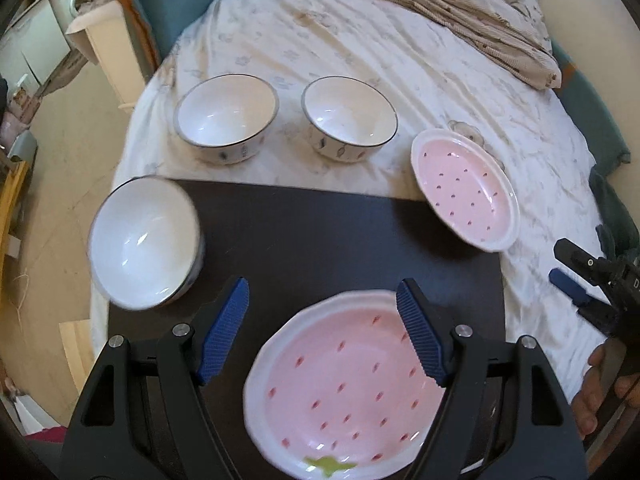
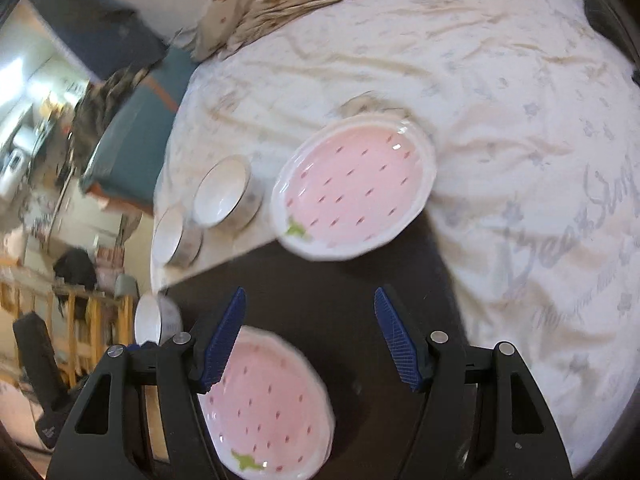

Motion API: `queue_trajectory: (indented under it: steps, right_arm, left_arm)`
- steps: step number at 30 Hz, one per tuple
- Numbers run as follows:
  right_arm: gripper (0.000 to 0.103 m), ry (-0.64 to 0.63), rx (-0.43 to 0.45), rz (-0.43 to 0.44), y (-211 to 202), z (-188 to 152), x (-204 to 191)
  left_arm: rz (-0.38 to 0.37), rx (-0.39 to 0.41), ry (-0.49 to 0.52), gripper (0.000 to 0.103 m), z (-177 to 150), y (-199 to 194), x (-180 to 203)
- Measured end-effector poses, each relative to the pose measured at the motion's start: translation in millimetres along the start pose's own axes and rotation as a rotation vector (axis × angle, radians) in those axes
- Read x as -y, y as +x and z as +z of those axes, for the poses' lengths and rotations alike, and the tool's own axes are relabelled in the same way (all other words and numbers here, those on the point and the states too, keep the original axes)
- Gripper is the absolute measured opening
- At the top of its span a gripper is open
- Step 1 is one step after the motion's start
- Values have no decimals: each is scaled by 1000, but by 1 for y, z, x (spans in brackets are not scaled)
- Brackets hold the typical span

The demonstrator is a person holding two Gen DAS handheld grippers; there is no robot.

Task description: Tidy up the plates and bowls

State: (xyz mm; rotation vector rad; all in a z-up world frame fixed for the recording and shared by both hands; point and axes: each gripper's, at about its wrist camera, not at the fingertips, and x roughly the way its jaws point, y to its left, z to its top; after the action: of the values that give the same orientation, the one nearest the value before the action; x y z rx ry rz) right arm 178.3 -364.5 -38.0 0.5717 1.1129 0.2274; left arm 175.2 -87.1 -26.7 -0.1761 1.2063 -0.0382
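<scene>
A pink strawberry plate (image 1: 344,392) lies on the dark board (image 1: 312,236) just below my open, empty left gripper (image 1: 322,328). A white bowl (image 1: 144,240) sits at the board's left corner. Two white bowls (image 1: 226,114) (image 1: 350,114) stand on the bed sheet beyond. A second pink plate (image 1: 466,188) rests at the board's far right corner, half on the sheet. My right gripper (image 2: 310,336) is open and empty above the board, with the near plate (image 2: 272,404) by its left finger and the second plate (image 2: 354,186) ahead. The right gripper also shows in the left wrist view (image 1: 576,276).
The board lies on a bed with a white patterned sheet (image 1: 360,40). A crumpled beige quilt (image 1: 460,4) is at the far end. A floor with furniture (image 1: 48,80) is to the left of the bed.
</scene>
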Motion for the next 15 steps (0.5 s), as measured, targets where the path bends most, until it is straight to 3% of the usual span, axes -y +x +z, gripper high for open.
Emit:
queue_trajectory:
  steps: [3, 11, 13, 15]
  right_arm:
    - [77, 134, -10, 37, 13, 17, 28]
    - [74, 333, -105, 16, 65, 47, 89]
    - [59, 342, -136, 7, 79, 50, 98]
    - [34, 366, -169, 35, 93, 51, 107]
  left_arm:
    - [-2, -22, 0, 74, 12, 13, 11]
    - [26, -66, 12, 74, 26, 39, 28]
    - [35, -74, 12, 74, 25, 43, 28]
    - [43, -85, 9, 74, 23, 49, 27]
